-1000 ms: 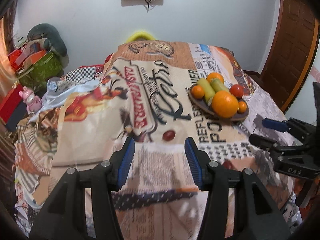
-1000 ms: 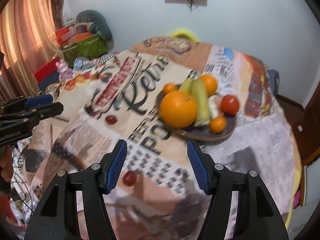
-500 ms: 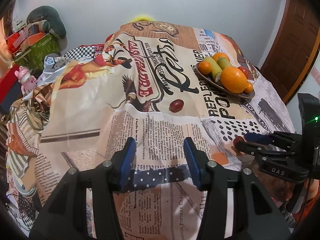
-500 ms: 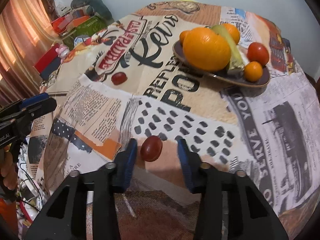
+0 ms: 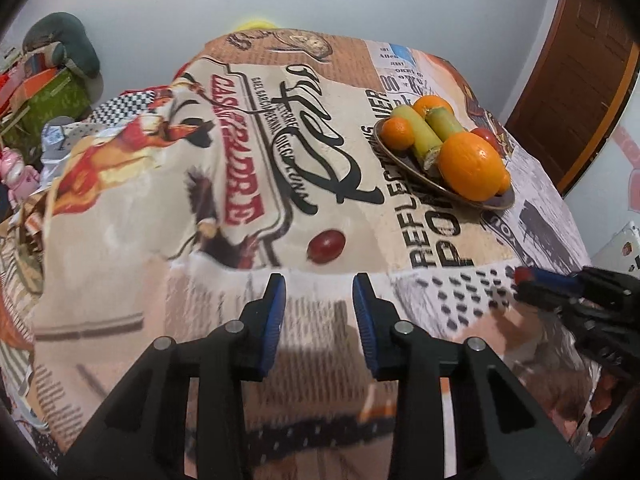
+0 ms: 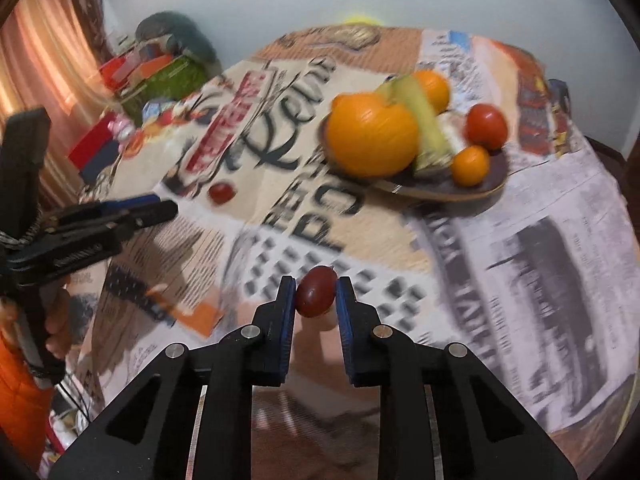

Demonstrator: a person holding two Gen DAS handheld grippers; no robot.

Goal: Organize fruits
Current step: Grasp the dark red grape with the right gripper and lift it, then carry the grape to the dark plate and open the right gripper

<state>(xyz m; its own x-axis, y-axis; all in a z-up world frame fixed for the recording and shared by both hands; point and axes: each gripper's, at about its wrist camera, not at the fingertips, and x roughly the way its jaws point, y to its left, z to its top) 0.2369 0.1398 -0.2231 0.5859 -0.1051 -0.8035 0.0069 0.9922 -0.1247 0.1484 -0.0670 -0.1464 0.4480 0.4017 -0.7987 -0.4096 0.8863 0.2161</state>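
Observation:
Between the blue pads of my right gripper sits a dark red grape, and the pads press on both its sides just above the printed tablecloth. A second red grape lies loose on the cloth a short way beyond my left gripper, whose jaws are closing with nothing between them. A dark plate at the right back carries a big orange, small oranges, green cane pieces and a tomato. The left gripper also shows at the left of the right wrist view.
The tablecloth hangs over the round table's edges. Boxes, a bag and toys are piled by the wall at the left. A brown door stands at the right. A person's hand holds the left tool.
The right gripper came down around the near grape and shut on it. The left gripper sank and moved toward the other grape while its jaws narrowed.

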